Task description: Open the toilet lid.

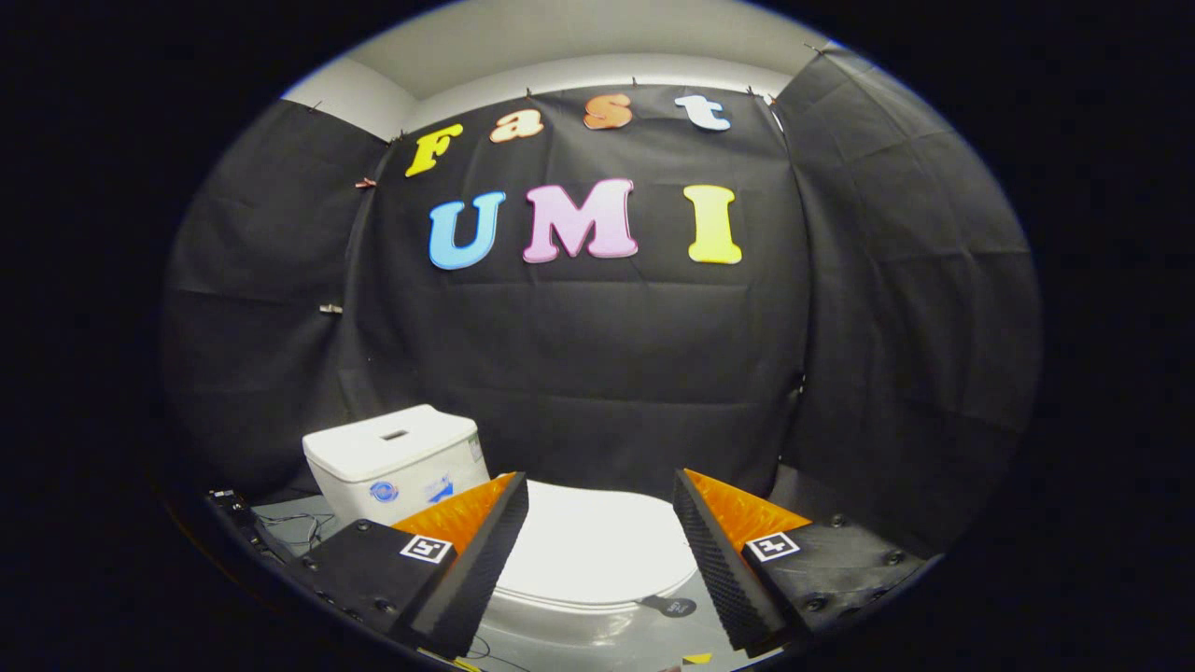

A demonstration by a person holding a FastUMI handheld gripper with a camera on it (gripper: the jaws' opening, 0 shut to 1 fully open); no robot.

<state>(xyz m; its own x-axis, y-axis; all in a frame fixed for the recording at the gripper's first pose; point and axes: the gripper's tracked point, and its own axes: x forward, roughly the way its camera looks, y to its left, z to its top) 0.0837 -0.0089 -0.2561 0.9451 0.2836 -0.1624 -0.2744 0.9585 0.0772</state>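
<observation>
Black cloth walls [597,355] are closing in the booth on three sides, hanging in soft folds and creases, with a strip of pale ceiling [579,37] showing above them. The cloth is dropping right down behind the toilet, so there is little room at the back, while the space above the toilet is standing open. A grey floor [560,649] is running along the base, smooth and slightly shiny. The toilet lid [597,546] is lying flat and closed, a smooth, glossy white oval with a rounded front edge, sitting just ahead of the fingers and showing through the gap between them. The tank [392,462] is standing apart from the bowl, off to the left behind the left finger, a white boxy block with rounded corners, a small slot in its top and small stickers on its front face. The gripper [597,495] is hovering above the lid with its fingers spread wide, nothing between them and neither finger touching the lid; their inner faces are looking ribbed and wedge-shaped. A small dark tag [674,607] is lying on the floor beside the bowl's front edge, near the right finger. Thin cables [299,527] are trailing across the floor left of the tank.
</observation>
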